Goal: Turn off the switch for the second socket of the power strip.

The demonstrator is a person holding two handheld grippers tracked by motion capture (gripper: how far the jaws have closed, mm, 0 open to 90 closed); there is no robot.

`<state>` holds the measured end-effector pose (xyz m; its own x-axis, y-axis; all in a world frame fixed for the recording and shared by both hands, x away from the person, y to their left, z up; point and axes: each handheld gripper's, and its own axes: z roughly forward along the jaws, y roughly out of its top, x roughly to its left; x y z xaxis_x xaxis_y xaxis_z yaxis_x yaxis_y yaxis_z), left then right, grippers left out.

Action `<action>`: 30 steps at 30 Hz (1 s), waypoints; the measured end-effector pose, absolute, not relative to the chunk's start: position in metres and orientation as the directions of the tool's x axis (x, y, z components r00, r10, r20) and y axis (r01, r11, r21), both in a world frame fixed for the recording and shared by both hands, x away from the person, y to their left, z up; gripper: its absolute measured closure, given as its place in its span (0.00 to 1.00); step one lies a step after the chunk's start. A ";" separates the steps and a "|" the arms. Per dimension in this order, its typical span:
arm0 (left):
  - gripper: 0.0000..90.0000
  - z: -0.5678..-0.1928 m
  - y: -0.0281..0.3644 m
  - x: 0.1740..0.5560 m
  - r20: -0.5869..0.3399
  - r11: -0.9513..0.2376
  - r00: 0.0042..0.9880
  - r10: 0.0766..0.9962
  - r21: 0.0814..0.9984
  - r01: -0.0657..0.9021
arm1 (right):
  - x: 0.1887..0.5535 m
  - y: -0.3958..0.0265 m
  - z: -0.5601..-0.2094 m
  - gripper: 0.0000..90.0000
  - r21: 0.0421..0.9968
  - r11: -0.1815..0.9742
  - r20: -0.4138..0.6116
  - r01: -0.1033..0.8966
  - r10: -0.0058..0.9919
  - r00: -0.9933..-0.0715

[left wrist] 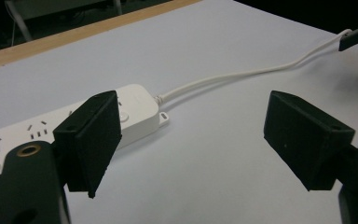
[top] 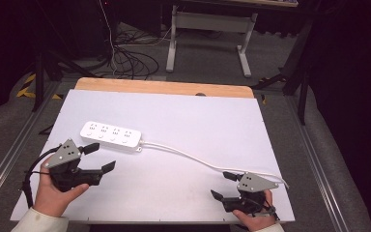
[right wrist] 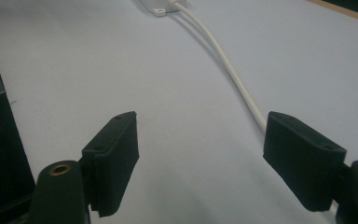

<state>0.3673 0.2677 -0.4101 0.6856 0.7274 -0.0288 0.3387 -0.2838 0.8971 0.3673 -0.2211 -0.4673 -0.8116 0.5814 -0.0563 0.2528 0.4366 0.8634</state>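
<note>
While power strip [top: 111,135] lies on table [top: 174,116], long axis nine-to-three, left gripper [top: 99,157] sits nearer, strip at its twelve o'clock; fingers [left wrist: 93,140] spread, empty. Right gripper [top: 223,185] fingers spread beside cord [top: 188,155].

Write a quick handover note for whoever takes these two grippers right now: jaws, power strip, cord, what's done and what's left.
Left gripper: jaws open, nothing between them, just beside the near side of the power strip.
Right gripper: jaws open and empty at the table's near right; the cord runs past its far jaw.
Power strip lies flat at left centre, cord trailing right to the table edge.
Done: nothing in hand.
Left: probably grasping the strip or the cord.
</note>
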 end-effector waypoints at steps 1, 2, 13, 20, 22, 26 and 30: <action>0.22 -0.412 0.268 0.365 -0.031 -0.282 0.689 0.724 0.898 0.337 | 0.367 -0.221 -0.467 0.29 0.863 0.438 -0.057 0.253 0.581 -0.812; 0.22 -0.414 0.269 0.363 -0.031 -0.282 0.690 0.723 0.899 0.335 | 0.367 -0.221 -0.467 0.29 0.863 0.438 -0.058 0.253 0.582 -0.811; 0.20 -0.444 0.280 0.344 -0.002 -0.295 0.701 0.713 0.906 0.303 | 0.367 -0.222 -0.467 0.29 0.865 0.434 -0.057 0.253 0.584 -0.810; 0.20 -0.466 0.281 0.338 -0.049 -0.269 0.701 0.712 0.903 0.336 | 0.367 -0.222 -0.467 0.29 0.865 0.435 -0.059 0.250 0.582 -0.811; 0.20 -0.472 0.281 0.337 -0.033 -0.286 0.699 0.714 0.898 0.334 | 0.366 -0.222 -0.467 0.29 0.864 0.437 -0.060 0.249 0.581 -0.811; 0.20 -0.475 0.282 0.336 -0.092 -0.243 0.684 0.724 0.894 0.377 | 0.366 -0.222 -0.467 0.29 0.865 0.436 -0.060 0.249 0.582 -0.811; 0.20 -0.476 0.281 0.340 -0.104 -0.230 0.683 0.723 0.896 0.380 | 0.366 -0.222 -0.467 0.29 0.865 0.437 -0.060 0.248 0.580 -0.812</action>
<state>0.3396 0.2811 -0.4763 0.6828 0.7232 -0.1036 0.3798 -0.2302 0.8959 0.3663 -0.2216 -0.4669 -0.8124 0.5801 -0.0597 0.2484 0.4369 0.8646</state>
